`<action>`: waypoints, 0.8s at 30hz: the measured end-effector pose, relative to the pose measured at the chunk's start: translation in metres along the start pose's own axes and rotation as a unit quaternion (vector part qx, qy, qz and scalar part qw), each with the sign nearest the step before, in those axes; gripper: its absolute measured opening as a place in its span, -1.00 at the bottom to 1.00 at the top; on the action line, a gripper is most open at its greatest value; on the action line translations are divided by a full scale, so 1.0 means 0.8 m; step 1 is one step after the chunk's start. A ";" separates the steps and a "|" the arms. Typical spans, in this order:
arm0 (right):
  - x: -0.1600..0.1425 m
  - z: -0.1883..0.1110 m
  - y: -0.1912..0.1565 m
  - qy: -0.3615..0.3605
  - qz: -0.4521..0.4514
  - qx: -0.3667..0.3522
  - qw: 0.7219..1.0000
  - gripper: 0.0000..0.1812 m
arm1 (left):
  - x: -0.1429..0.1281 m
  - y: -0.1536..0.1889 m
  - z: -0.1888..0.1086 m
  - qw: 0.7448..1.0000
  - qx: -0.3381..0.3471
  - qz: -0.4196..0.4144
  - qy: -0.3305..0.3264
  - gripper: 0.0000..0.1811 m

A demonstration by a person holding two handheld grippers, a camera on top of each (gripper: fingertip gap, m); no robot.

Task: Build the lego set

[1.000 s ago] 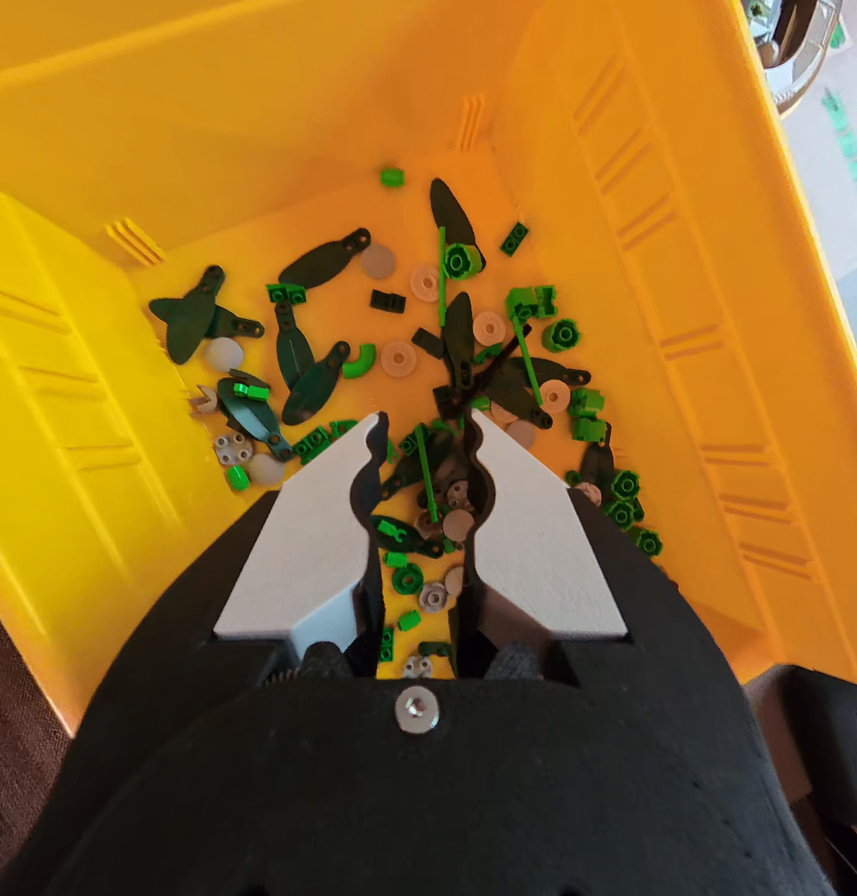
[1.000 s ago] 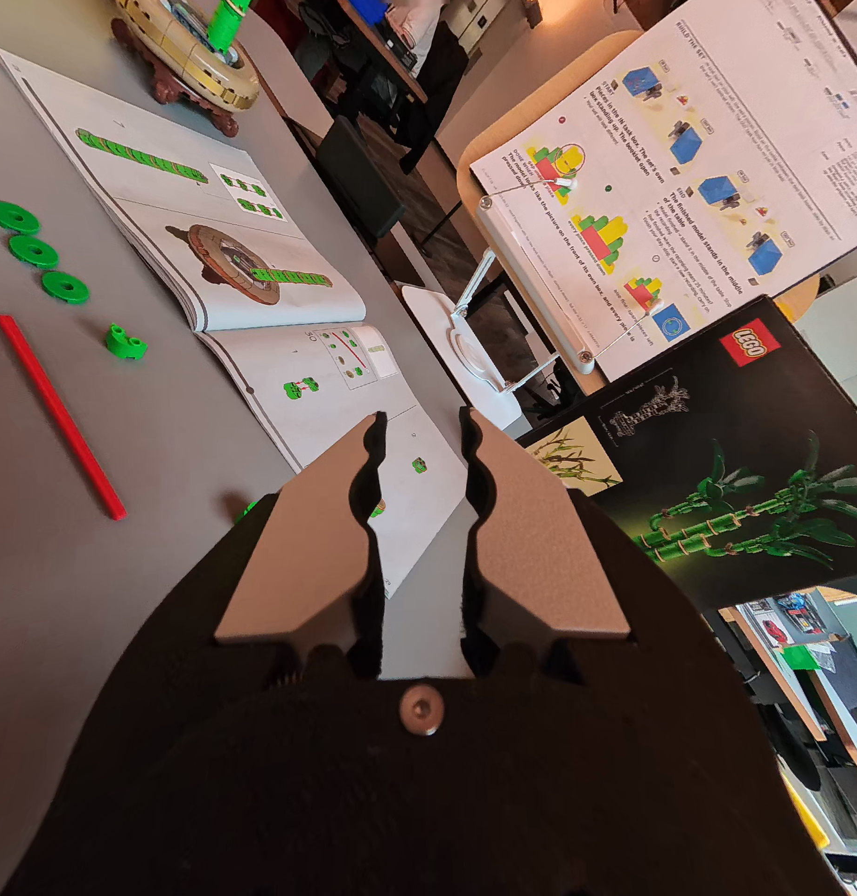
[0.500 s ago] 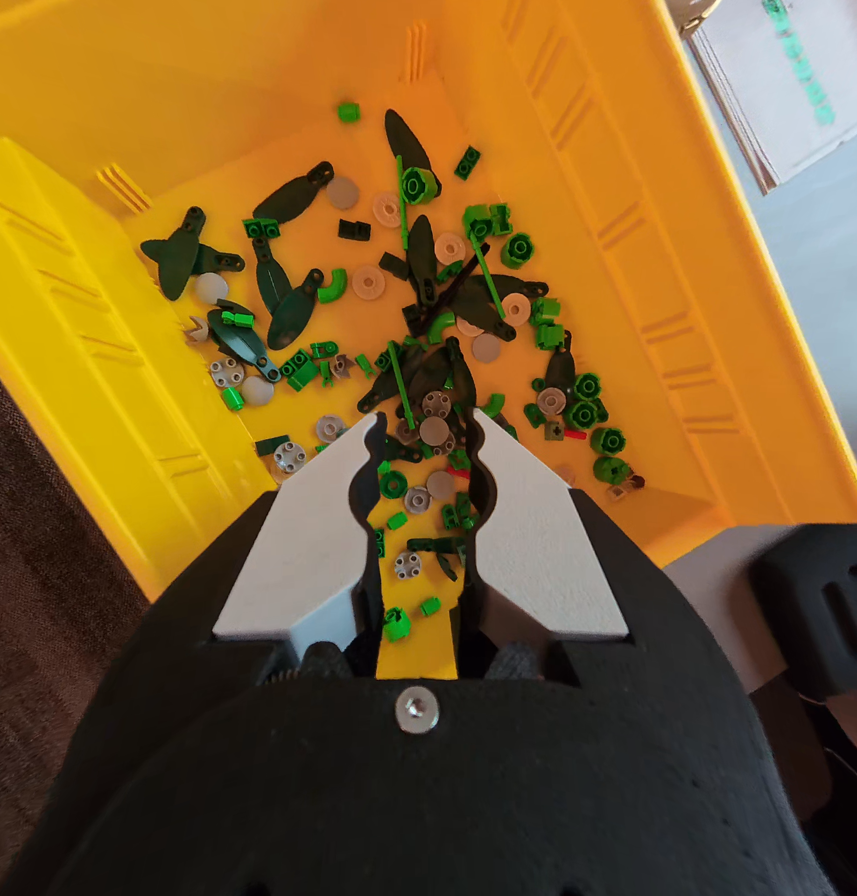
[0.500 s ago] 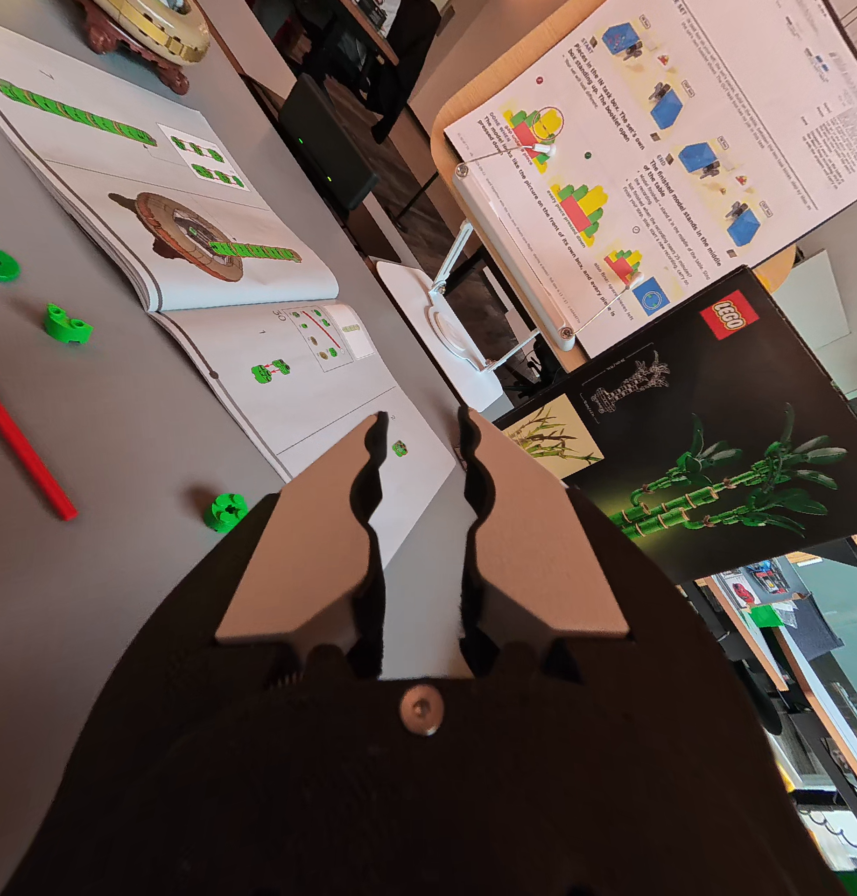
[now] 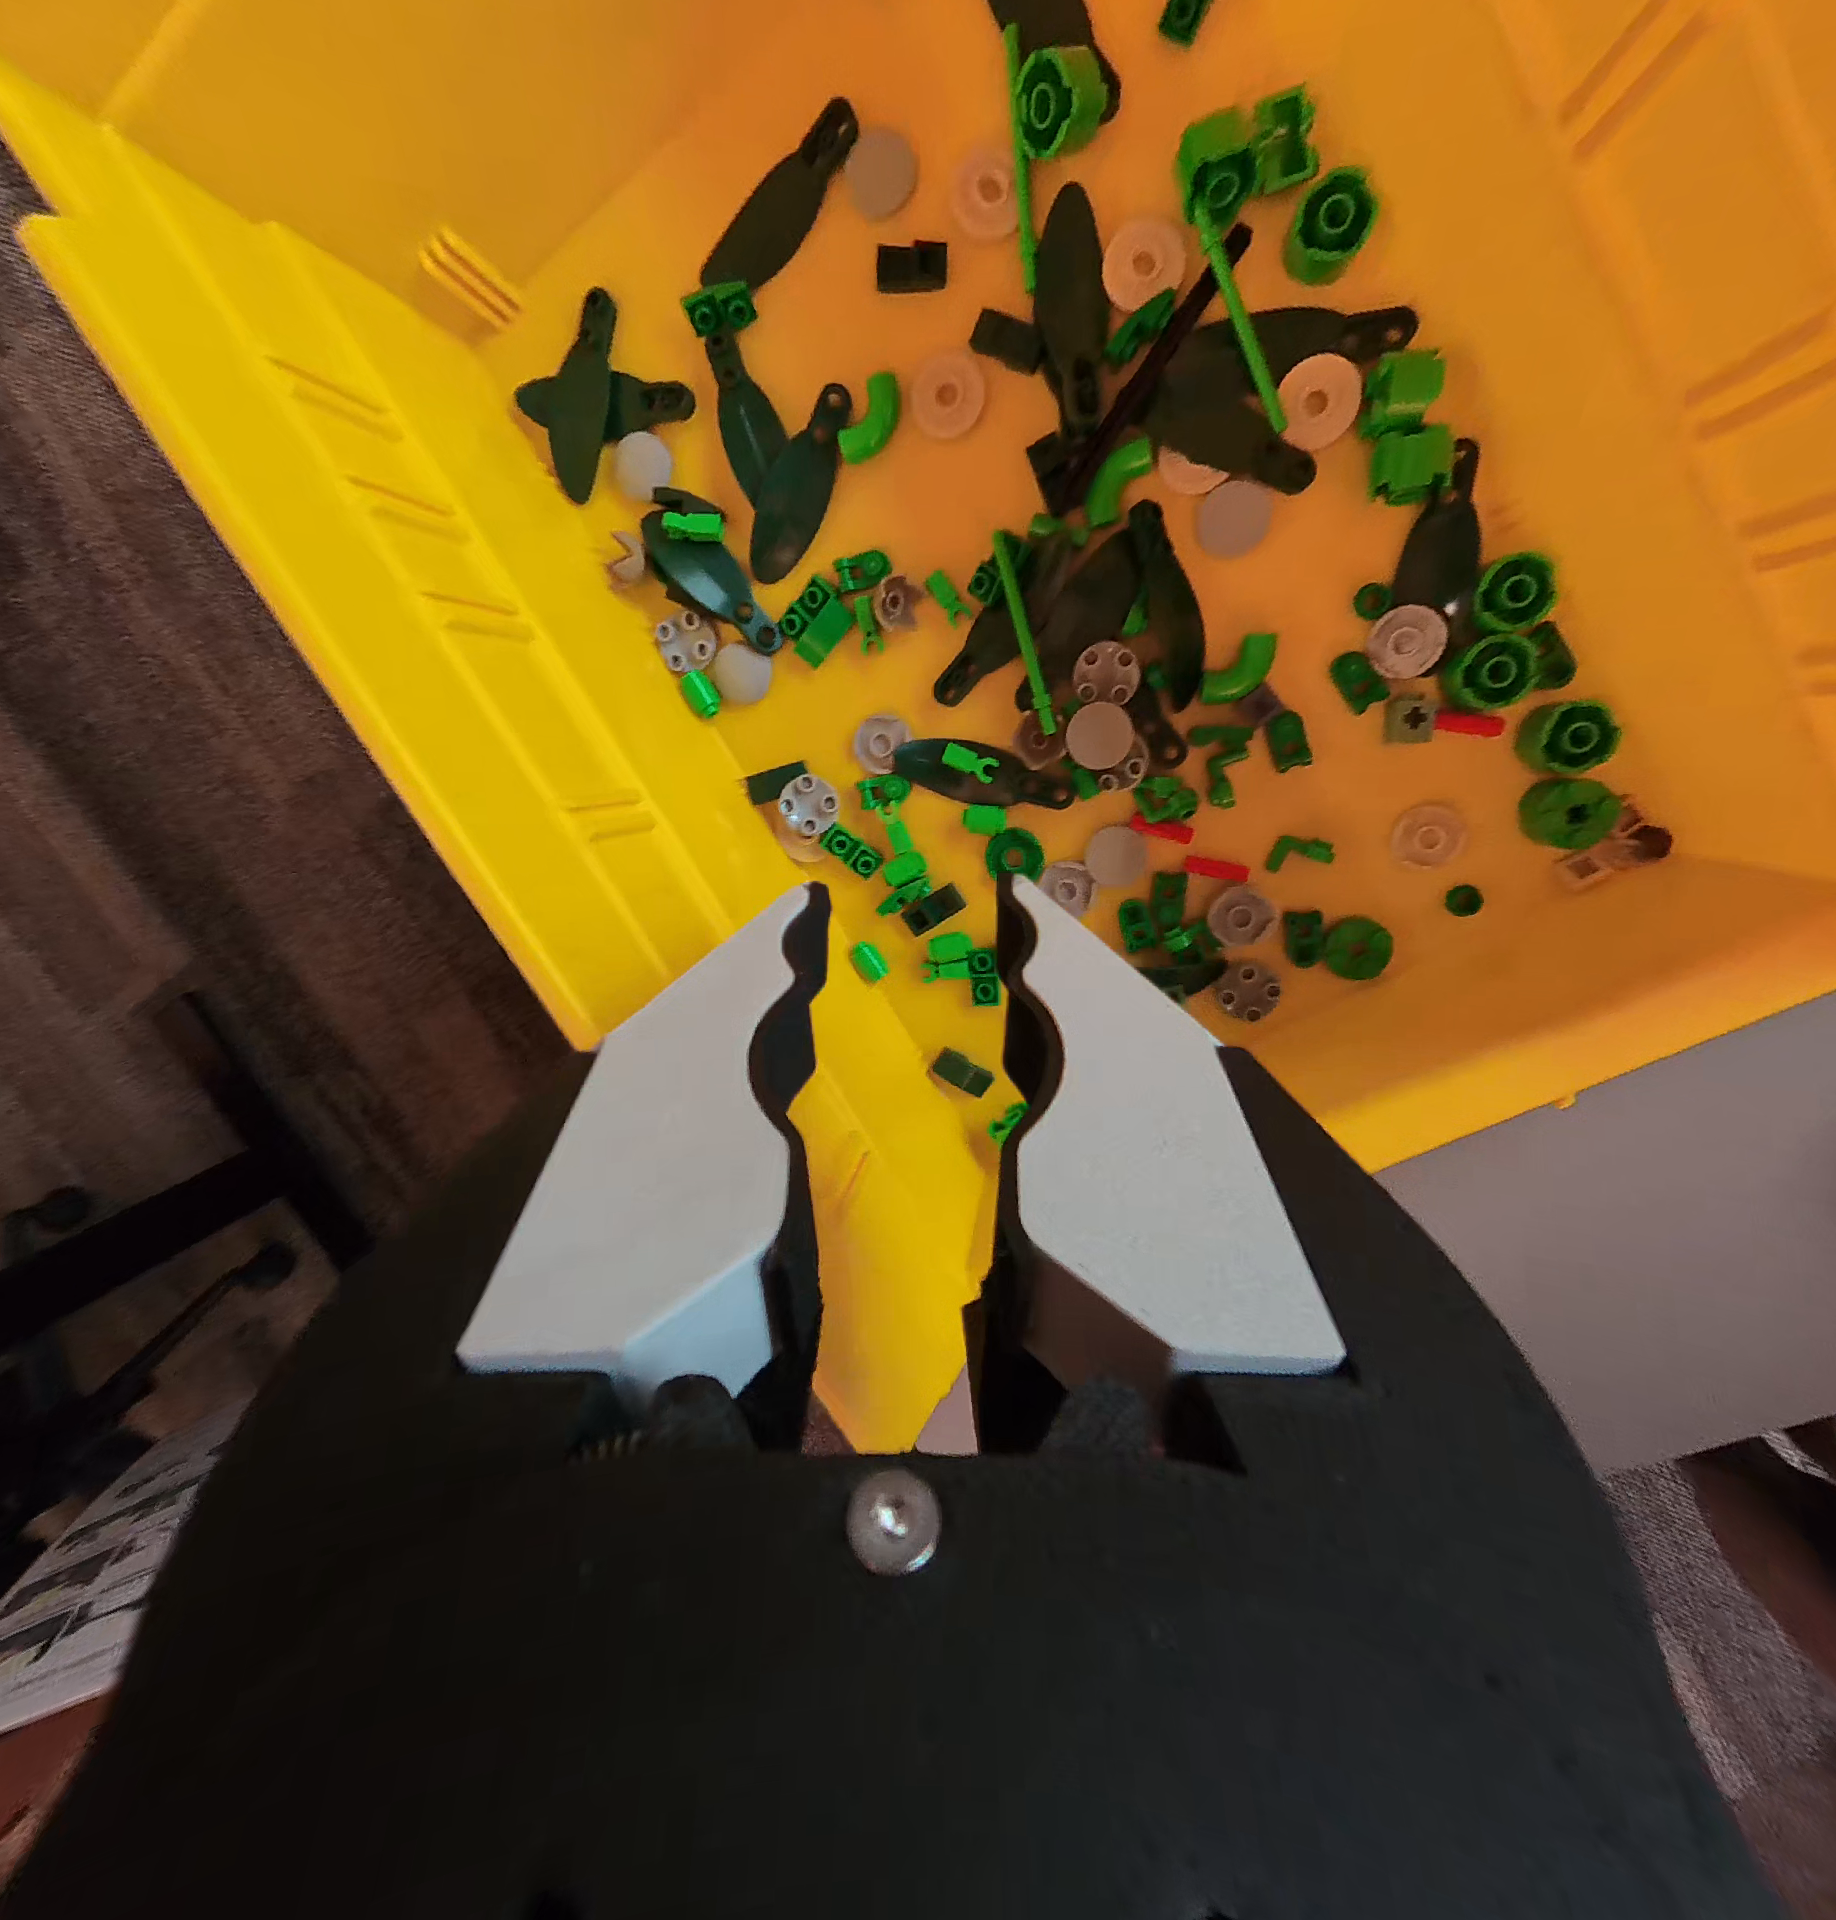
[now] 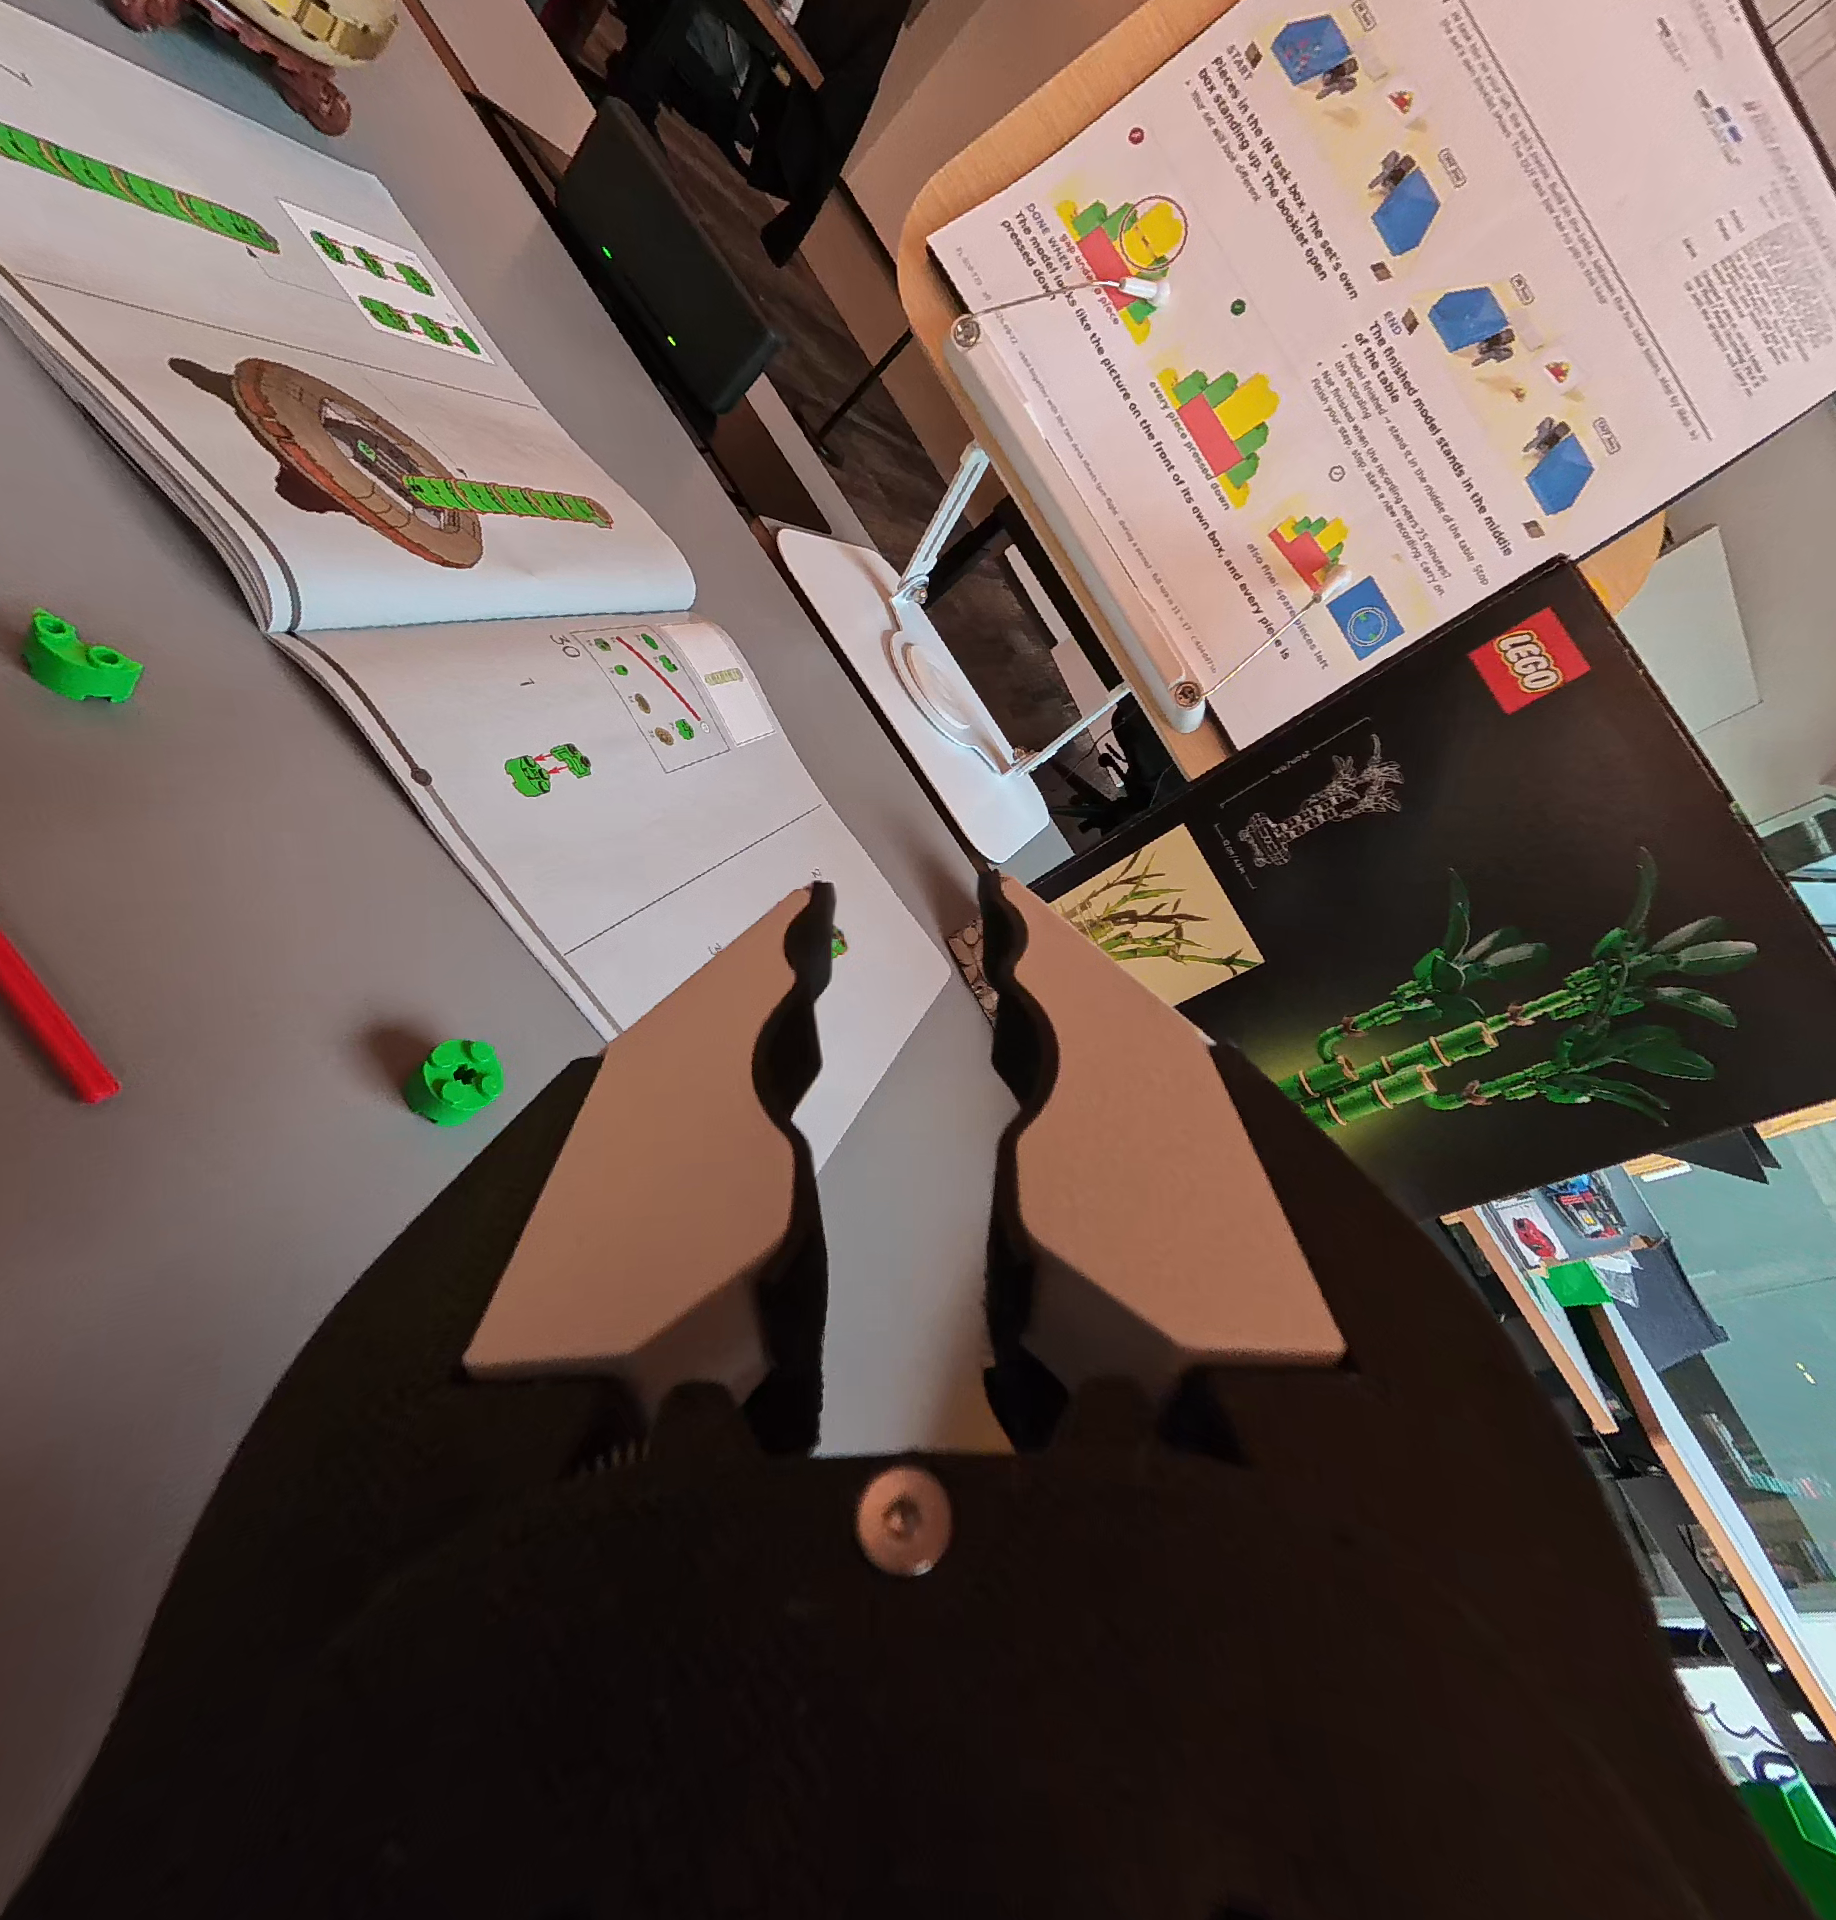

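Note:
A yellow bin point(image 5: 394, 436) holds several loose lego parts: dark green leaves point(image 5: 779, 488), bright green round bricks point(image 5: 1511, 592), grey round plates point(image 5: 1101, 732) and thin green rods point(image 5: 1023, 634). My left gripper point(image 5: 906, 894) is open and empty, above the bin's near left corner. My right gripper point(image 6: 898, 899) is open and empty, above the open instruction booklet point(image 6: 457, 561) on the grey table point(image 6: 218, 883). A green round brick point(image 6: 455, 1081), a green curved brick point(image 6: 81, 660) and a red rod point(image 6: 31, 1013) lie on the table left of it.
The black lego box point(image 6: 1496, 935) stands right of my right gripper. A white stand point(image 6: 945, 686) holds a printed sheet point(image 6: 1413, 312) behind it. The brown and gold model base point(image 6: 290, 31) sits at the far left. Brown carpet point(image 5: 114, 623) lies left of the bin. Some 60 cm of space lies between my two pairs of fingers.
My left gripper has pulled back and left, so the bin's left wall and the floor show. My right gripper has moved back and right; the green round brick has come into view.

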State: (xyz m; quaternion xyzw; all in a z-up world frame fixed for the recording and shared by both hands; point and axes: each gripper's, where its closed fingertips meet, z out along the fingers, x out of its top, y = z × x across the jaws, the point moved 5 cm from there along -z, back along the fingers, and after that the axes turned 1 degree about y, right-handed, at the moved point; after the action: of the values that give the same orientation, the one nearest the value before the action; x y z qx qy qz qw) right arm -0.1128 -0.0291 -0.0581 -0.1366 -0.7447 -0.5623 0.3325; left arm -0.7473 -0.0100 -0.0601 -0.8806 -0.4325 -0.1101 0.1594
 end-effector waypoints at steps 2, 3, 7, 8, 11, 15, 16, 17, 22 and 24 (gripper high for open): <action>0.000 -0.001 0.003 -0.002 -0.005 -0.014 1.000 -0.69 | 0.003 0.002 -0.004 1.000 -0.004 0.005 0.010 -0.63; 0.001 -0.001 0.005 -0.001 -0.010 -0.021 1.000 -0.70 | 0.006 0.008 -0.007 1.000 -0.019 0.005 0.018 -0.63; 0.002 0.000 0.006 -0.003 -0.016 -0.032 0.999 -0.70 | 0.028 0.020 -0.019 0.997 -0.040 0.044 0.045 -0.58; 0.001 0.001 0.005 -0.006 -0.017 -0.031 0.999 -0.70 | 0.036 0.019 -0.021 0.997 -0.036 0.054 0.051 -0.57; -0.002 0.004 0.002 -0.013 -0.021 -0.027 0.999 -0.70 | 0.063 0.014 -0.021 0.994 -0.042 0.068 0.077 -0.55; -0.002 0.006 0.003 -0.016 -0.021 -0.032 0.999 -0.70 | 0.101 0.011 -0.024 0.985 -0.078 0.059 0.141 -0.63; -0.002 0.007 0.003 -0.016 -0.019 -0.034 0.999 -0.70 | 0.105 0.018 -0.021 0.982 -0.114 0.059 0.142 -0.63; -0.002 0.007 0.004 -0.017 -0.017 -0.035 0.999 -0.70 | 0.106 0.023 -0.013 0.980 -0.138 0.063 0.128 -0.59; -0.010 0.007 0.008 -0.026 -0.003 -0.043 0.999 -0.70 | 0.113 0.030 0.050 0.983 -0.163 0.072 0.033 -0.61; -0.013 0.007 0.010 -0.030 0.001 -0.045 0.999 -0.70 | 0.122 0.038 0.066 0.978 -0.193 0.070 0.029 -0.60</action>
State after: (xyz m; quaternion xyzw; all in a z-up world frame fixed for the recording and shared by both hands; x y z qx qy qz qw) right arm -0.1024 -0.0193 -0.0593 -0.1690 -0.7278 -0.5907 0.3045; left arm -0.6611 0.0635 -0.0821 -0.9191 -0.3359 -0.2061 0.0064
